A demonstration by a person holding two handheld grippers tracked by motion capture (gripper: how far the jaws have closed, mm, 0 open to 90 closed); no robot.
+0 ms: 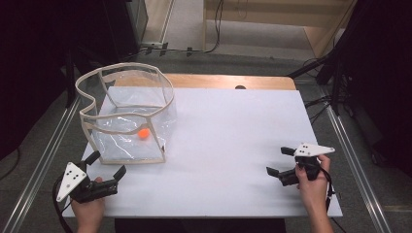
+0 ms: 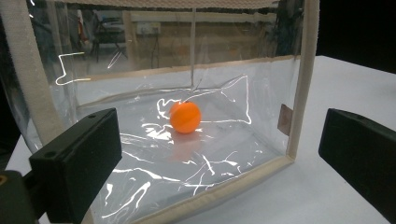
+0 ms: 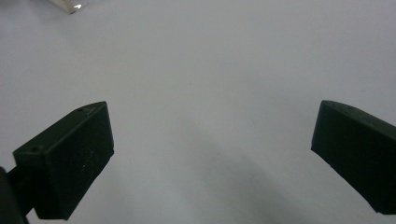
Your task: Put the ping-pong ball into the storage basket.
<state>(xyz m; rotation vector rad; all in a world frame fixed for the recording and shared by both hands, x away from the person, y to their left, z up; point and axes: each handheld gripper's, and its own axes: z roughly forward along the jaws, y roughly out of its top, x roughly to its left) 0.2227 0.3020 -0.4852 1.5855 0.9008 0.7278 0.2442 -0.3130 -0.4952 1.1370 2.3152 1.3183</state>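
A clear plastic bag (image 1: pixel 127 116) with cream fabric trim stands open on the white table (image 1: pixel 233 136) at the left. An orange ball (image 1: pixel 143 134) lies on its floor, seen through the wall in the left gripper view as the ball (image 2: pixel 185 117) behind the bag's wall (image 2: pixel 233 93). My left gripper (image 1: pixel 106 162) is open just in front of the bag's near wall, jaws wide apart with nothing between them. My right gripper (image 1: pixel 280 160) is open at the table's right front, over bare white surface (image 3: pixel 210 93), holding nothing.
A wooden strip (image 1: pixel 228 81) runs along the table's far edge. Metal rails (image 1: pixel 43 160) flank the table on both sides. Cables and dark equipment (image 1: pixel 340 63) stand beyond the right rail. The bag's corner (image 3: pixel 67 4) shows at the top left of the right gripper view.
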